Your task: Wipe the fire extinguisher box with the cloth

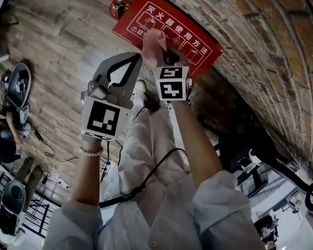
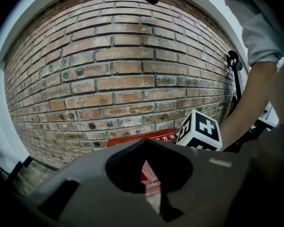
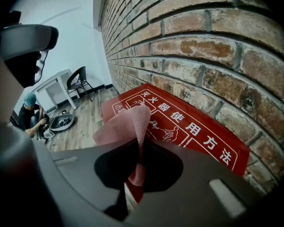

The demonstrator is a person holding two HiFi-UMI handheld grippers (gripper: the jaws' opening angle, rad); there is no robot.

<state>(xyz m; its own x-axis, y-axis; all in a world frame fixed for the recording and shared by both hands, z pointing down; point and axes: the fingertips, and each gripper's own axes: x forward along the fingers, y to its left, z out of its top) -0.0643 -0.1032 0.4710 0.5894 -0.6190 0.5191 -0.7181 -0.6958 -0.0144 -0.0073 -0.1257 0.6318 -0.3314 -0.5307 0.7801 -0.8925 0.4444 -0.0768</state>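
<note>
View from the person's head, looking steeply down. A red fire extinguisher box [image 1: 201, 50] lies at the upper middle of the frame, set against a brick wall [image 1: 266, 40] at the right, on a wooden floor [image 1: 52, 30]. Its long side runs along the wall, from the upper left down toward the right. The lid, printed with white writing, is shut, so nothing inside shows. A red object at its upper left corner may be an extinguisher [image 1: 119, 7], though it is too small to tell for sure.

The right gripper [image 1: 164, 53] is the nearer one. Its jaws pinch a pink cloth [image 1: 154, 41], which bunches up past the tips and hangs over the near end of the lid. The right gripper view shows the box straight ahead and below the cloth, but not whether cloth and lid touch.

The left gripper [image 1: 130, 61] is held just left of the right one, with its jaws pressed together on nothing.
</note>
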